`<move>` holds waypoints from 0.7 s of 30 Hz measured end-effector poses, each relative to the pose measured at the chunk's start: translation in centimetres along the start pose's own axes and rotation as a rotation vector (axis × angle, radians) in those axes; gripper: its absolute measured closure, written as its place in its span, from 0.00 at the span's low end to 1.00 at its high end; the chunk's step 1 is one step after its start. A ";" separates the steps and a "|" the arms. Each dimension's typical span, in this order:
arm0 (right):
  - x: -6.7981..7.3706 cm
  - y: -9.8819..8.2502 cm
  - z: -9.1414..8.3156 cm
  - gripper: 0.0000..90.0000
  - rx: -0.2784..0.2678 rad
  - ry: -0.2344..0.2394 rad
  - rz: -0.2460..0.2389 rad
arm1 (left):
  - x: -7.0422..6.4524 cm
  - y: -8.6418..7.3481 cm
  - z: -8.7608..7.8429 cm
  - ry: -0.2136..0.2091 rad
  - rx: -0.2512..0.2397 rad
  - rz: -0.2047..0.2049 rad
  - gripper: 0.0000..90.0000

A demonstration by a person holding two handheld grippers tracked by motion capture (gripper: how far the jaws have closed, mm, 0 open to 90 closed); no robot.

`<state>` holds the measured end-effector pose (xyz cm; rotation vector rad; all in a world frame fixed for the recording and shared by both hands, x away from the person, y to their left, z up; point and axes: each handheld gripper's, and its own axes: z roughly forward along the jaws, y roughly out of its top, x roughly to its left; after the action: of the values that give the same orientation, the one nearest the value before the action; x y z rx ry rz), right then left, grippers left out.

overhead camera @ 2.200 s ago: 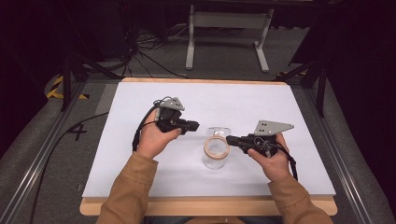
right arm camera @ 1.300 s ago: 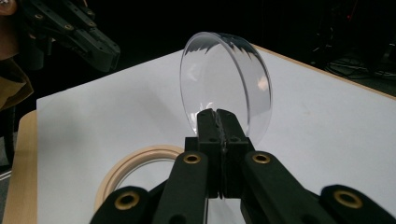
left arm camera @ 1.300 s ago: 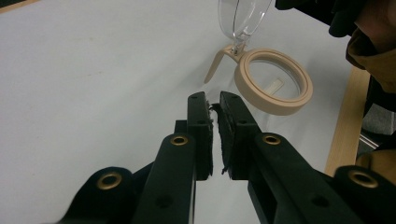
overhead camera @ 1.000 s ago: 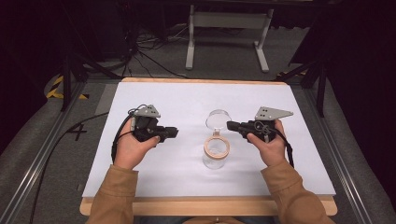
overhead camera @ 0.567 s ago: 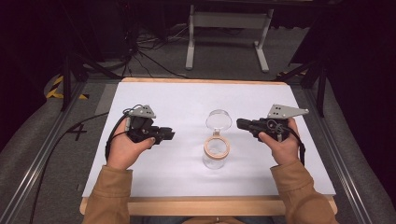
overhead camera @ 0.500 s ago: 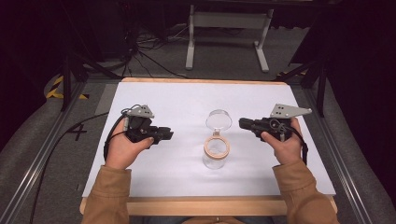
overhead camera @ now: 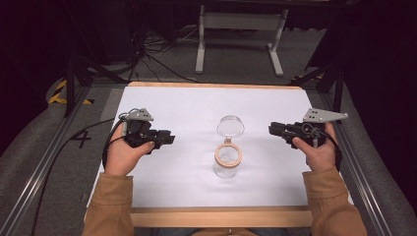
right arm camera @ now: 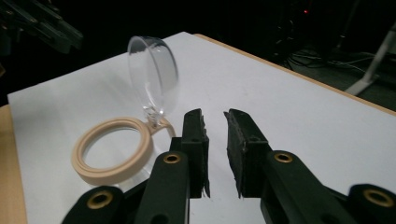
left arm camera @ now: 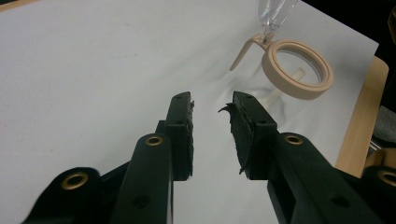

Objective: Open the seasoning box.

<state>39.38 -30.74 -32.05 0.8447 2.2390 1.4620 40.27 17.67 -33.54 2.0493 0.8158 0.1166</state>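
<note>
A clear glass jar with a tan ring around its mouth (overhead camera: 227, 158) stands near the middle of the white-covered table (overhead camera: 196, 110), its round clear lid (overhead camera: 230, 126) swung up and back on a hinge. The left gripper (overhead camera: 167, 138) hangs well to the jar's left and the right gripper (overhead camera: 273, 129) well to its right — both point inward at it. Each gripper's black jaws stand slightly apart with nothing between them — seen plainly in the two gripper views.

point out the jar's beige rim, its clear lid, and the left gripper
beige rim (overhead camera: 229, 155), high view, on the ring's near edge.
clear lid (right arm camera: 154, 80), right gripper view, middle of the flipped-up disc.
left gripper (overhead camera: 170, 138), high view, at its jaw tips.
</note>
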 end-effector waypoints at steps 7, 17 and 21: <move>-1.9 -1.2 -0.9 0.77 0.051 -0.065 0.031 | 1.0 -0.4 0.3 0.028 0.015 -0.045 0.76; -4.6 -3.4 -0.7 0.63 0.164 -0.113 0.101 | 2.5 -1.1 1.0 0.053 0.053 -0.080 0.77; -5.4 -4.6 0.2 0.57 0.219 -0.158 0.138 | 2.8 -1.3 1.3 0.059 0.051 -0.080 0.75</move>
<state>42.27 -35.44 -36.49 1.1608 2.2870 1.1725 42.28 18.86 -35.95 2.0664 0.9453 0.1129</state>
